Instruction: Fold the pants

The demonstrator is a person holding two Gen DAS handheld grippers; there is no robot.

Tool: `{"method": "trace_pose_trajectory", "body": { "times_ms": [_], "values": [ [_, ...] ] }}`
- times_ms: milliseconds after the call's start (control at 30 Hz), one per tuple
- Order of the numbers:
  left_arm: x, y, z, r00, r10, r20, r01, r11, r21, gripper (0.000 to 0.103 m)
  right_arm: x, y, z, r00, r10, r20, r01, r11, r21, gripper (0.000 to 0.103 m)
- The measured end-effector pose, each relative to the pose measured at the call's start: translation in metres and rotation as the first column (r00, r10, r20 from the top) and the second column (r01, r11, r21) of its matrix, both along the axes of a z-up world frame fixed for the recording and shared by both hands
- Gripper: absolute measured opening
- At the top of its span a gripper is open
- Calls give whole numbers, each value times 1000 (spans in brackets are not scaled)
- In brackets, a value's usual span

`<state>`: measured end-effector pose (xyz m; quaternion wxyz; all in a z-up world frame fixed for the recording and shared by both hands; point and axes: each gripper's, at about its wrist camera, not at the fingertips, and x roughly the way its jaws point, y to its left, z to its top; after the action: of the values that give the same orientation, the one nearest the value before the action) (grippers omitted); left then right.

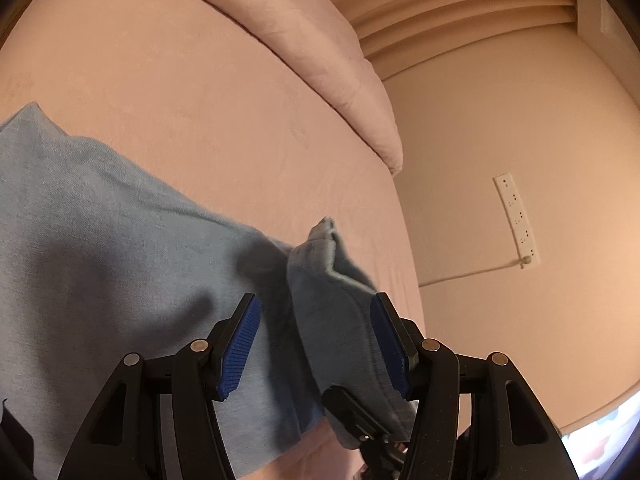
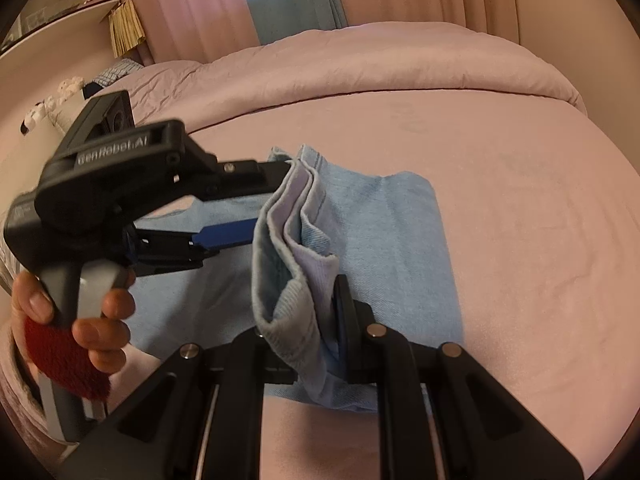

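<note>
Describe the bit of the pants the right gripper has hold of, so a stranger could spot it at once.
Start at the pink bed, where light blue pants lie flat in the middle. At their near edge a bunched hem stands up off the flat cloth, pinched in the right gripper. Unlike the smooth denim around it, it shows several stacked layers and a paler inner side.

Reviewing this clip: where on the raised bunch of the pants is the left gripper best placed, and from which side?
Likely the upper hem layers of the pants, approached from the left gripper side. The right gripper already pinches the lower end, and the upper edges stand free.
</note>
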<state>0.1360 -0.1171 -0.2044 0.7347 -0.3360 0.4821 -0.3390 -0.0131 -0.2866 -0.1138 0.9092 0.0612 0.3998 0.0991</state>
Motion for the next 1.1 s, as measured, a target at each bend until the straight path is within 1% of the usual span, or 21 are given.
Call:
{"method": "trace_pose_trajectory", "body": {
  "times_ms": [67, 100, 200, 300, 333, 400, 433, 467, 533, 567, 633, 767, 867, 967, 1100],
  "values": [
    [1, 1, 1, 1000, 5, -4, -5, 999, -32, 56, 1, 3, -1, 1000, 1, -3, -1, 1000, -6, 14],
    [2, 0, 1, 1000, 9, -2, -9, 999, -34, 56, 2, 4, -3, 1000, 1, -10, -1, 1000, -6, 14],
    [5, -5, -1, 1000, -4, -9, 4, 1000, 2, 56, 2, 5, -6, 1000, 8, -15, -8, 1000, -12, 14],
    [10, -18, -6, 999, -28, -42, 29, 999, 29, 56, -1, 12, -7, 1000, 26, 0, -26, 999, -47, 14],
    [12, -21, -8, 998, -35, -55, 38, 998, 49, 56, -2, 13, -8, 1000, 31, 4, -31, 998, -56, 14],
    [13, -25, -9, 998, -27, -53, 31, 996, 82, 56, -4, 18, -8, 999, 41, 14, -39, 995, -94, 14],
    [12, -25, -7, 999, -20, -41, 24, 995, 98, 47, -5, 22, -8, 999, 45, 17, -43, 993, -112, 14],
    [12, -25, -5, 999, -17, -27, 20, 993, 114, 30, -6, 24, -9, 999, 49, 20, -46, 991, -128, 14],
    [12, -27, 0, 1000, -25, 4, 24, 989, 144, 17, -9, 30, -9, 998, 54, 33, -48, 985, -164, 14],
    [12, -27, 5, 999, -32, 23, 28, 987, 155, 12, -10, 32, -8, 998, 50, 45, -41, 982, -183, 14],
    [11, -24, 12, 998, -35, 55, 25, 987, 161, 8, -11, 36, -6, 997, 42, 65, -27, 978, -207, 14],
    [8, -8, 25, 992, -37, 119, 14, 981, 192, 6, -16, 59, 0, 991, 50, 123, -13, 960, -281, 14],
    [8, 7, 30, 988, -25, 153, -11, 974, 227, 6, -16, 86, 3, 984, 83, 155, -25, 939, -342, 14],
    [9, 26, 26, 987, -10, 163, -35, 961, 275, 6, -16, 108, 1, 980, 123, 159, -56, 926, -373, 14],
    [12, 54, 12, 989, 19, 146, -63, 951, 304, 6, -10, 145, -10, 973, 185, 135, -115, 905, -409, 14]
  ]
}}
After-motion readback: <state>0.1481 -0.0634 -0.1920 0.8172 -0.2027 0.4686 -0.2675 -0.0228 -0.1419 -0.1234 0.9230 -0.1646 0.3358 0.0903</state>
